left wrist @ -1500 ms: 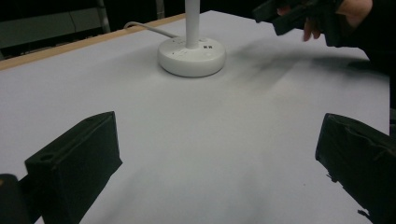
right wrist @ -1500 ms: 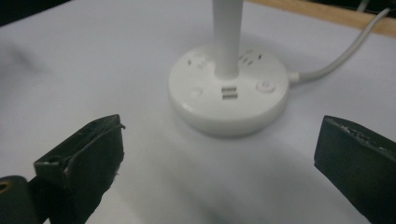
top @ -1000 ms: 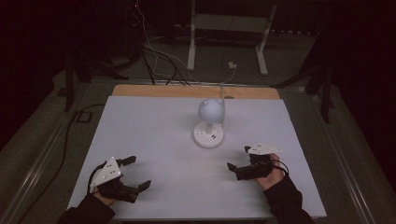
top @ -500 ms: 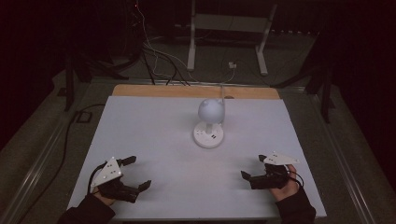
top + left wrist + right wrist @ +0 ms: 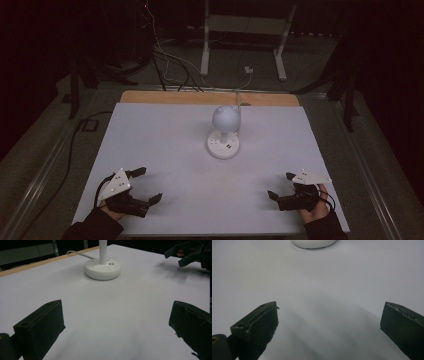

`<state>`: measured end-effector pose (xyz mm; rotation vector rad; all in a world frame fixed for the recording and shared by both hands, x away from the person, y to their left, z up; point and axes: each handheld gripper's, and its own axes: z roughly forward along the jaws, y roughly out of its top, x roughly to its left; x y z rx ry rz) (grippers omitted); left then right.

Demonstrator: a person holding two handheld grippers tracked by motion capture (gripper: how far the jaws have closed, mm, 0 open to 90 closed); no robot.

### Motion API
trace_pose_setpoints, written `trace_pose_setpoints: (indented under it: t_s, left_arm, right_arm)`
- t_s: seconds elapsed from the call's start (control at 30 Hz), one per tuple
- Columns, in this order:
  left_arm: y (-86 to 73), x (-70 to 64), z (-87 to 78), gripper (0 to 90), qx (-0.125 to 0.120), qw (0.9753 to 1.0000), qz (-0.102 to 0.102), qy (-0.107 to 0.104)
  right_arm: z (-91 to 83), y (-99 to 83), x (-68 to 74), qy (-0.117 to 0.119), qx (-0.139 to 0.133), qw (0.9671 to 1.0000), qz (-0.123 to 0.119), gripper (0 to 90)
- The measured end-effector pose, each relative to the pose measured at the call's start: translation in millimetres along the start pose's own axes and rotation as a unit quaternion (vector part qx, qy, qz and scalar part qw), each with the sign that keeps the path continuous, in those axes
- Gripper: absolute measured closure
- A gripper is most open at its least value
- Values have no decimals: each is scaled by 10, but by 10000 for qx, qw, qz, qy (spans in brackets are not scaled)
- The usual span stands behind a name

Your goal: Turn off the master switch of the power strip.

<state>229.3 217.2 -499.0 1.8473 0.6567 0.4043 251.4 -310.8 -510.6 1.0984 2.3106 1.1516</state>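
Left gripper (image 5: 146, 185): jaws wide apart, nothing between them, just bare white tabletop (image 5: 170, 145). In the left gripper view the two black jaws frame empty surface, with the lamp base (image 5: 102, 268) straight ahead and well apart from them. The gripper sits at the near left corner of the tabletop, hand (image 5: 112, 212) behind it. No change from 1.0 s or 0.5 s ago, same spot, same spread.

Right gripper (image 5: 281, 186): jaws also apart and empty. The right gripper view shows both jaws over plain tabletop, with the lower edge of the lamp base (image 5: 314, 243) at the top of the frame. This one has moved: 1.0 s ago it was nearer the middle of the tabletop, just right of the lamp; 0.5 s ago it had pulled back toward the near edge; now it is further out to the near right corner, hand (image 5: 315, 210) close to the tabletop's front edge. Jaw spread looks about the same across all three frames. It also shows at the upper right of the left gripper view (image 5: 186, 253), blurred.

Lamp (image 5: 225, 120): white globe head on a short stem, round white base (image 5: 223, 145), upright, centre of the tabletop slightly toward the far side. Its cord (image 5: 238, 97) runs off the far edge. Untouched, well apart from both grippers, same position as in the earlier frames.
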Motion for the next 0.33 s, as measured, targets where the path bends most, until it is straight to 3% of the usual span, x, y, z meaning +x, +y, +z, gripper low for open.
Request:
trace_pose_setpoints:
  t_s: [0.13, 0.33]
  left_arm:
    - [1, -1, 0, 4, -1, 10000, 1, -4]
    - [1, -2, 4, 4, 5, 10000, 13, -11]
  right_arm:
    - [47, 9, -8, -9, 194, 9998, -20, 14]
    - [39, 13, -16, -48, 258, 9997, -27, 14]
